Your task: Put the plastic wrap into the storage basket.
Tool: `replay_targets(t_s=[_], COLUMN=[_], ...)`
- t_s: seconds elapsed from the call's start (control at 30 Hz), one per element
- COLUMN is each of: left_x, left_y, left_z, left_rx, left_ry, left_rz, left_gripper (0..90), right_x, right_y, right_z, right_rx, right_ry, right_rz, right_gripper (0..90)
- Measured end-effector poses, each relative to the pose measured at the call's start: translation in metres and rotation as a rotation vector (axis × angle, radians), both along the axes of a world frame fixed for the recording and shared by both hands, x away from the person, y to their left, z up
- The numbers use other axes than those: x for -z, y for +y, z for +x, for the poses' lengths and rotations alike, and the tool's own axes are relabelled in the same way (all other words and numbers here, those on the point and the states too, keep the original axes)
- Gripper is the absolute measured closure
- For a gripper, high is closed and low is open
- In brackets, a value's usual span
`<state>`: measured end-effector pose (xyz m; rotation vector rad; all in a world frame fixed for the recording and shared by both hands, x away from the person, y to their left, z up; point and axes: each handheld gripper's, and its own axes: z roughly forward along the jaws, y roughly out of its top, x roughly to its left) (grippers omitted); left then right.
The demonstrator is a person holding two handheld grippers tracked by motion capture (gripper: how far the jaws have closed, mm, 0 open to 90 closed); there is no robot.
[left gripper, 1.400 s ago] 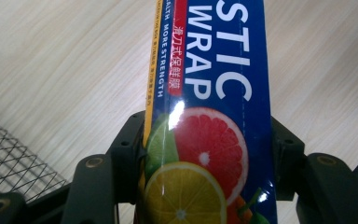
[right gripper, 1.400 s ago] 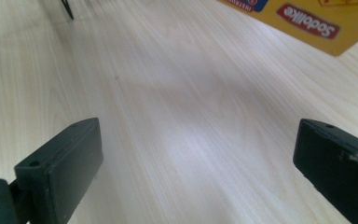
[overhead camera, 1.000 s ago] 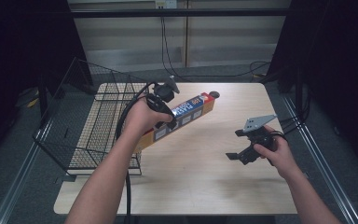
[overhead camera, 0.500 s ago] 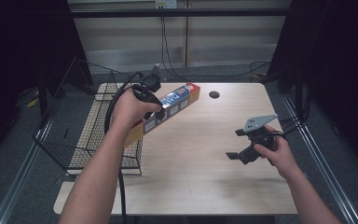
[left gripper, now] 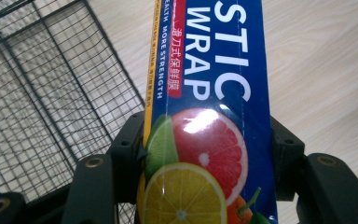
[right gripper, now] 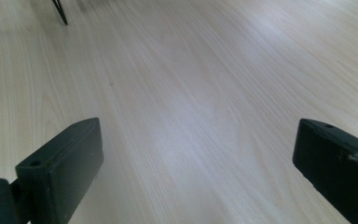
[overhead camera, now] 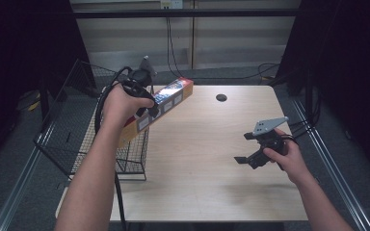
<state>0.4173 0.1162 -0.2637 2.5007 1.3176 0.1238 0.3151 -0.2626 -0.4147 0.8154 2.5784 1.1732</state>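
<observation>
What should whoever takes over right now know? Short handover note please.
Left hand-held gripper: shut on the plastic wrap box, held tilted in the air across the wire basket's right rim, one end over the table.
Right hand-held gripper: open, holding nothing, low over the table's right side.
Done: box picked up.
Left: probably lower the box into the basket, then release.

Left gripper point(overhead camera: 147, 98) grips plastic wrap box point(overhead camera: 160, 107) above wire basket point(overhead camera: 77, 139); right gripper point(overhead camera: 250, 149) over table point(overhead camera: 207, 187).

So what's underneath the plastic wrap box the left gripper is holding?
The plastic wrap box hangs over the wire basket rim and the table edge. Anything directly beneath it is covered.
</observation>
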Motion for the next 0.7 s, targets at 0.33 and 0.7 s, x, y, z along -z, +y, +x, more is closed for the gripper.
replay_targets(t_s=[0.33, 0.7], left_x=[-0.007, -0.011], left_y=[0.021, 0.040], left_z=[0.002, 0.005], left_rx=[-0.076, -0.181], left_ry=[-0.013, -0.031], left_rz=[0.000, 0.005], left_gripper=[43.7, 43.8], right_x=[0.001, 0.001], right_y=[0.001, -0.001], right_z=[0.001, 0.002], right_rx=[-0.008, 0.005], right_ry=[0.013, 0.010], right_rz=[-0.006, -0.004], right_gripper=[1.5, 1.5])
